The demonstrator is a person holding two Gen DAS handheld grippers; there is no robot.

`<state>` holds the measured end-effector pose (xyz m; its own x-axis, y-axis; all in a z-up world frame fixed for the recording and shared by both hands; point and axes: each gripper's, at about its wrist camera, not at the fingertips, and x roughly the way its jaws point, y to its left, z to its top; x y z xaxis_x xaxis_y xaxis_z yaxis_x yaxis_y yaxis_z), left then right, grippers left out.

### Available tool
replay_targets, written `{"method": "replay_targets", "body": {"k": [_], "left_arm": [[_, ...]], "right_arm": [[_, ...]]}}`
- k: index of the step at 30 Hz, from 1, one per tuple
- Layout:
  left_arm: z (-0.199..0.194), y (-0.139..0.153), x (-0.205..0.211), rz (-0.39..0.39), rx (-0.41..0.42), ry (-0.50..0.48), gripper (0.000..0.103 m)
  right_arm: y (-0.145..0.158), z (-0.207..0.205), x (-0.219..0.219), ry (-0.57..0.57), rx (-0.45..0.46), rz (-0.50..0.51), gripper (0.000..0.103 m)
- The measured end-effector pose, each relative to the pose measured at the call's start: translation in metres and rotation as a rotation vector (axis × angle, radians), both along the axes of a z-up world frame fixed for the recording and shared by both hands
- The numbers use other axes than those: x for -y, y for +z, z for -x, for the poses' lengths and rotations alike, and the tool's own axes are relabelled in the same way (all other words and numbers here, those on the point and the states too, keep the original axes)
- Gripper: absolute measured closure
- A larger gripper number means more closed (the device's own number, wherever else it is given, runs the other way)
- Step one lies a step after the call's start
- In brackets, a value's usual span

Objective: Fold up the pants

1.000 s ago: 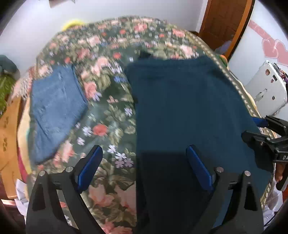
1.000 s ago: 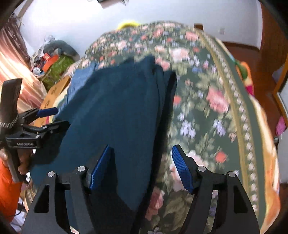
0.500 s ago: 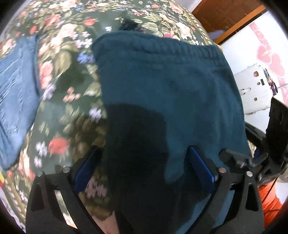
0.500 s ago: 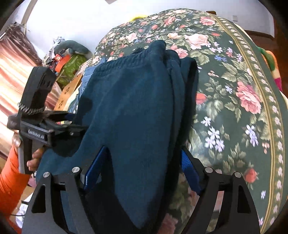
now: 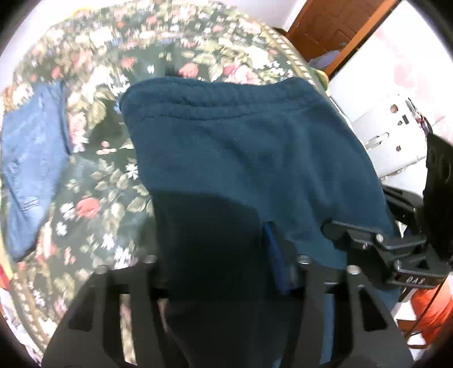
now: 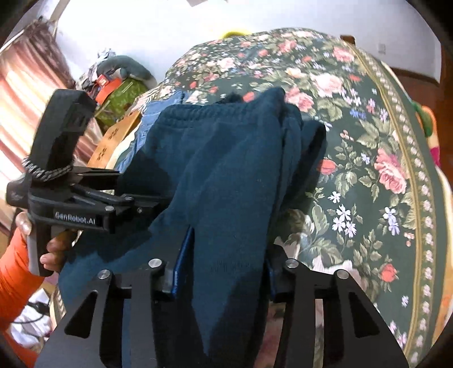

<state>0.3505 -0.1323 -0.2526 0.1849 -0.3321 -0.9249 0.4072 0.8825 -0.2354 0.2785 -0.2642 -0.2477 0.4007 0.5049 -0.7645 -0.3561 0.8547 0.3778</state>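
Dark teal fleece pants [image 5: 249, 147] lie folded on the floral bedspread [image 5: 119, 181], waistband at the far end. They also show in the right wrist view [image 6: 226, 175]. My left gripper [image 5: 215, 263] is shut on the near left part of the pants. My right gripper [image 6: 223, 266] is shut on the near right edge, the cloth bunched between its blue pads [image 6: 181, 263]. Each gripper shows in the other's view, the right gripper [image 5: 376, 254] at right and the left gripper [image 6: 85, 203] at left.
Folded blue jeans [image 5: 31, 158] lie on the bed to the left of the pants. A white appliance [image 5: 390, 130] and a wooden door [image 5: 334, 25] stand off the bed's right side. Bags and clutter [image 6: 119, 85] sit by a curtain at left.
Both grippers moved forward over the near end of the pants and closed on the cloth. The near cloth is now bunched and lifted in the jaws.
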Motion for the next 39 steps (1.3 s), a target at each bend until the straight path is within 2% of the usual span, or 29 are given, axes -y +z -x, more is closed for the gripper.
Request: {"method": "replay_targets", "body": {"k": [2, 6, 12, 15, 18, 23, 30, 34, 39], "left_arm": [[0.014, 0.011, -0.007, 0.005, 0.027, 0.005, 0.065], [0.034, 0.040, -0.029, 0.036, 0.097, 0.034, 0.070], [0.065, 0.104, -0.088, 0.079, 0.251, 0.117, 0.073], [0.075, 0.131, -0.118, 0.071, 0.346, 0.161, 0.073], [0.070, 0.145, -0.139, 0.046, 0.424, 0.212, 0.074], [0.048, 0.162, -0.185, 0.038, 0.491, 0.310, 0.074], [0.002, 0.158, -0.241, 0.050, 0.515, 0.429, 0.074], [-0.032, 0.137, -0.264, 0.050, 0.491, 0.467, 0.074], [-0.092, 0.095, -0.276, 0.010, 0.429, 0.509, 0.074]], "right_arm": [[0.007, 0.006, -0.003, 0.009, 0.017, 0.008, 0.068], [0.029, 0.018, -0.014, 0.031, 0.075, 0.024, 0.070], [0.075, 0.025, -0.049, 0.091, 0.192, 0.040, 0.072], [0.093, 0.019, -0.073, 0.128, 0.242, 0.054, 0.073], [0.109, 0.012, -0.101, 0.162, 0.294, 0.040, 0.074], [0.123, -0.013, -0.149, 0.200, 0.369, 0.022, 0.074], [0.126, -0.064, -0.205, 0.242, 0.401, 0.006, 0.074], [0.111, -0.099, -0.231, 0.254, 0.386, 0.014, 0.074], [0.074, -0.156, -0.254, 0.206, 0.335, 0.043, 0.074]]}}
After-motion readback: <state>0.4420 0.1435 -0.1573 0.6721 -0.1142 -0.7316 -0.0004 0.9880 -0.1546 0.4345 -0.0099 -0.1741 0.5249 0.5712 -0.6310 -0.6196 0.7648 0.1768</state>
